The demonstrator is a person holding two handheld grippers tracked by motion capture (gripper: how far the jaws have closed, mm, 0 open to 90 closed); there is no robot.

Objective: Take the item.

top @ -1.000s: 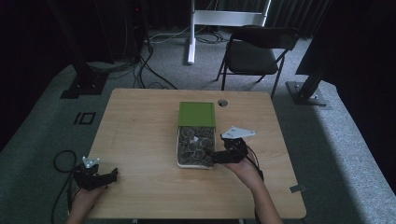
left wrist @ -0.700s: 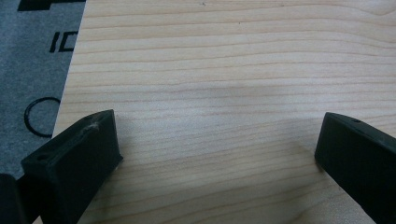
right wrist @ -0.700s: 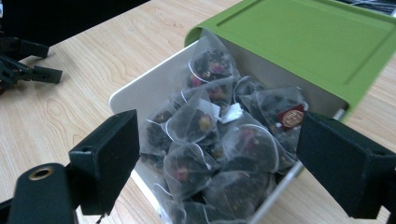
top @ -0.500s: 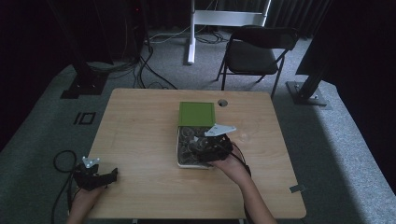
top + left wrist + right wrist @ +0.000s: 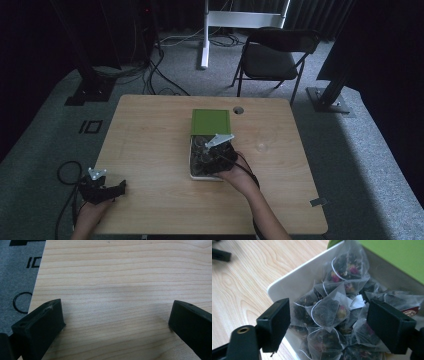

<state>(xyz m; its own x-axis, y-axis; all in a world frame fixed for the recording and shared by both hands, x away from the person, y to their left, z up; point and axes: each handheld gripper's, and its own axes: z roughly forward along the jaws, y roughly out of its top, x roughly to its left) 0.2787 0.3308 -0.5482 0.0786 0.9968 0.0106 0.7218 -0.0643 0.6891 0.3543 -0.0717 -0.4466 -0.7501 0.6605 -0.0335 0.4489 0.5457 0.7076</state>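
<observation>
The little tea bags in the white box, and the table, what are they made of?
The tea bags look like thin see-through mesh, perhaps nylon: dark leaves and pink buds show through. The white box seems smooth and matte, maybe card or plastic; hard to tell. The table looks like pale wood or a wood-look top, with grain lines.

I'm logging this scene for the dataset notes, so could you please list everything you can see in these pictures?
Table: one, light wood, centre of the high view.
White box: one, open, mid-table, full of tea bags.
Green lid: one, at the box's far end.
Pyramid tea bags: many, clear mesh with dark leaves and pink buds, in the box.
Small clear object: one, right of the box; identity unclear.
Folding chair: one, black, beyond the table.
White stand: one, on the floor behind.
Left gripper: black, jaws open, at the table's near-left edge.
Right gripper: black, jaws open over the tea bags.
</observation>
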